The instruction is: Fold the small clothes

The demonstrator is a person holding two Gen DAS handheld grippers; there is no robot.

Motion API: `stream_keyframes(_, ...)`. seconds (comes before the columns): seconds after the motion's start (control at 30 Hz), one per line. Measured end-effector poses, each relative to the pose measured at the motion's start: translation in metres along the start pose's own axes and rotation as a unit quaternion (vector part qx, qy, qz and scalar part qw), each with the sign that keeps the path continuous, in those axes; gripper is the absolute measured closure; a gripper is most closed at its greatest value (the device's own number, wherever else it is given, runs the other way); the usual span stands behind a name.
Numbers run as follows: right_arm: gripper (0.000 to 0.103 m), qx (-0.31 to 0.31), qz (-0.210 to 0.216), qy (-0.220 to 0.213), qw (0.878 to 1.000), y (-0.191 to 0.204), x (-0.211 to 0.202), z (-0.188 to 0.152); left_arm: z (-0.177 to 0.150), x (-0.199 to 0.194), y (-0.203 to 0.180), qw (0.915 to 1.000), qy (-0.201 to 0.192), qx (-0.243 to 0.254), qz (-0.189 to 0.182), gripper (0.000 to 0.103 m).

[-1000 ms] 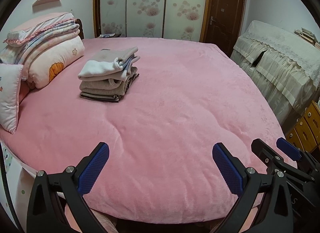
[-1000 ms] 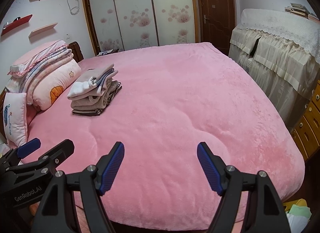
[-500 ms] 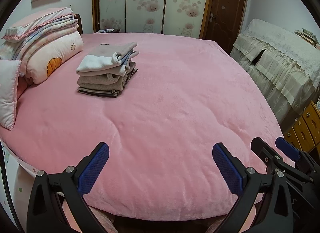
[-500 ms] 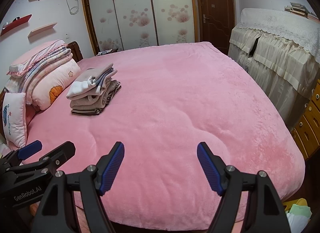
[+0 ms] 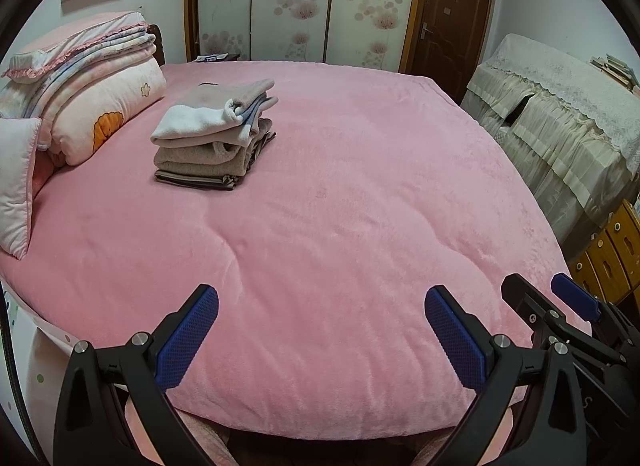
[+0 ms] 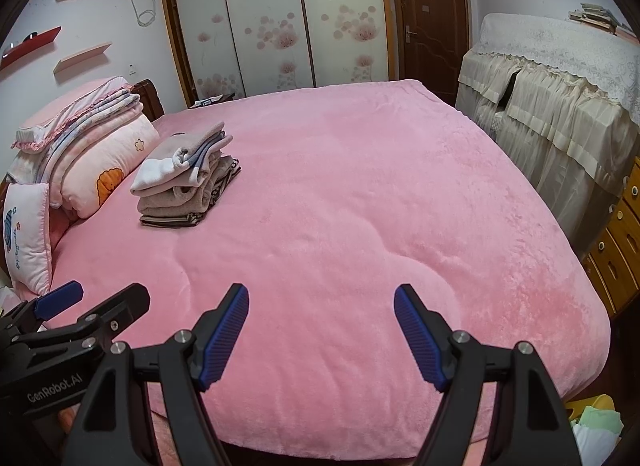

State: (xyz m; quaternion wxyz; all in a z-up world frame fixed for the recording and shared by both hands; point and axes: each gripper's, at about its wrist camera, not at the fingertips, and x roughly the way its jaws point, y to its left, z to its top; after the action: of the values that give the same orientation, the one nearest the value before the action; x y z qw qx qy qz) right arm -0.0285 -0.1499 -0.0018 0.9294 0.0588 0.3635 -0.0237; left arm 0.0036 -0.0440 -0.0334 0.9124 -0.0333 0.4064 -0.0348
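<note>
Left wrist: folded clothes stack lies well beyond spread, empty left hand-held gripper.

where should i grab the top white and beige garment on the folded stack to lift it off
Grip the top garment at its rolled fold edge, which faces the open bed on the stack's right. Come from that side, level with the bed: the bedding pile crowds the left.

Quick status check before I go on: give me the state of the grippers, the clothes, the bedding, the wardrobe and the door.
left gripper: open, empty, over the near edge of the bed
right gripper: open, empty
stack of clothes: folded, piled on the pink blanket
quilts: folded, stacked at the headboard
wardrobe doors: shut
door: shut
</note>
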Motion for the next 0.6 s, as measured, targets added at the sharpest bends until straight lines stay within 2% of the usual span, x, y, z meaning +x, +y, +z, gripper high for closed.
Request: stream_keyframes(0.6,0.027,0.002,-0.001,0.005,1.0,-0.0041,0.0037,-0.0029,-0.0035,0.0003,-0.0004,1.0,-0.002,0.005,0.005,0.0)
